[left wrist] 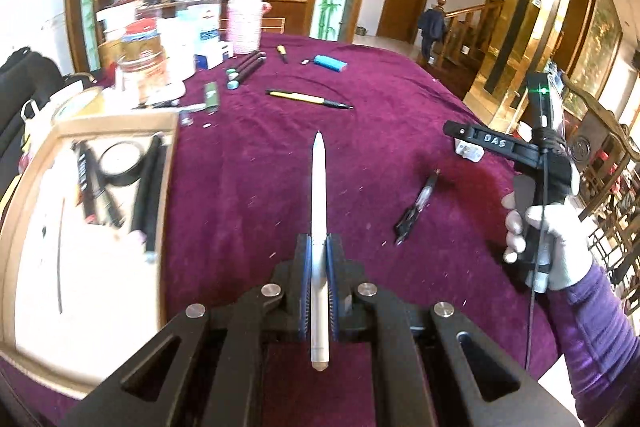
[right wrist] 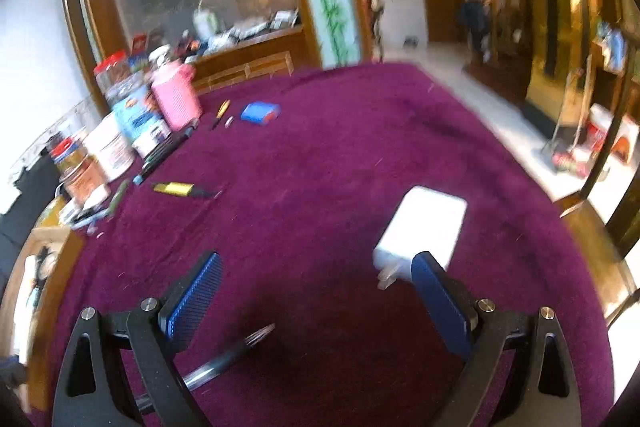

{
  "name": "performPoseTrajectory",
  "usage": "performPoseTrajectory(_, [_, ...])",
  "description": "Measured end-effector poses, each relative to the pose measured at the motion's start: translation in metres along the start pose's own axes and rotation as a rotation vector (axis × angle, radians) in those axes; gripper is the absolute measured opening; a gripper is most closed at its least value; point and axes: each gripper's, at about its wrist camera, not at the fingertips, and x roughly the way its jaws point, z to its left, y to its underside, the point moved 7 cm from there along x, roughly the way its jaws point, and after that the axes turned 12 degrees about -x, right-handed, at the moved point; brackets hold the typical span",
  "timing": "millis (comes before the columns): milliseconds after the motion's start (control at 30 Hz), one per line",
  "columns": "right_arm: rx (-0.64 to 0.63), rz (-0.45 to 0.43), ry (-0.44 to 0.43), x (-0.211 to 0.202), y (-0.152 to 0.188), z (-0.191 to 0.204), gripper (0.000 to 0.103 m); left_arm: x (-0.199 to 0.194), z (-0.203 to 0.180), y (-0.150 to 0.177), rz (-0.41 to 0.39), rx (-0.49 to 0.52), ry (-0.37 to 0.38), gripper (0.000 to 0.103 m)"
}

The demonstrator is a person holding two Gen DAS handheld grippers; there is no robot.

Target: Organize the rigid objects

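A counter [left wrist: 400, 99] draped in deep purple velvet cloth fills both views. At its left edge sits a shallow wooden tray [left wrist: 116, 125] with a white floor, holding dark pens and a roll of black tape [left wrist: 120, 163]. Behind it, along the far left of the counter, stands a crowd of jars, boxes and a pink ribbed container [right wrist: 178, 99].

The left gripper [left wrist: 319, 243] has its jaws clamped narrow on a white pen [left wrist: 319, 187], which points straight ahead above the cloth, just right of the tray. The right gripper [right wrist: 316, 267], held in a gloved hand [left wrist: 536, 239] with a purple sleeve, has its jaws spread wide with nothing between the pads.

A white charger block [right wrist: 424, 227] lies on the cloth just beyond the right jaw. A clear-and-black pen [left wrist: 416, 207] lies near the right gripper, under its left finger in the right wrist view. Farther off lie a yellow marker [left wrist: 308, 99], a blue rectangular block [left wrist: 330, 63] and a small yellow-handled tool [left wrist: 282, 53].
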Motion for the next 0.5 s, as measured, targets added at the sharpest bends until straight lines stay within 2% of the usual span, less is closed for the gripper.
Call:
performPoseTrajectory(100, [0.034, 0.074, -0.084, -0.006, 0.009, 0.027, 0.092, -0.003, 0.01, 0.002, -0.02, -0.02, -0.016, 0.007])
performPoseTrajectory(167, [-0.005, 0.131, -0.121, -0.007, 0.016, 0.049, 0.084, -0.004, 0.013, 0.004, -0.034, -0.028, -0.018, 0.007])
performPoseTrajectory(233, [-0.072, 0.178, -0.086, -0.003, 0.022, 0.067, 0.073, -0.005, 0.015, 0.007, -0.034, -0.036, -0.005, 0.007])
performPoseTrajectory(267, [-0.096, 0.199, -0.066, 0.0, 0.026, 0.074, 0.071, -0.005, 0.016, 0.009, -0.032, -0.039, 0.002, 0.007])
performPoseTrajectory(367, [-0.102, 0.279, -0.028, 0.017, 0.038, 0.088, 0.06, -0.01, 0.019, 0.014, -0.037, -0.044, 0.019, 0.007])
performPoseTrajectory(467, [-0.146, 0.272, 0.064, 0.02, 0.042, 0.096, 0.06, -0.016, 0.024, 0.017, -0.042, -0.057, 0.028, 0.007])
performPoseTrajectory(500, [-0.174, 0.266, 0.101, 0.02, 0.044, 0.099, 0.053, -0.018, 0.026, 0.018, -0.046, -0.064, 0.031, 0.007])
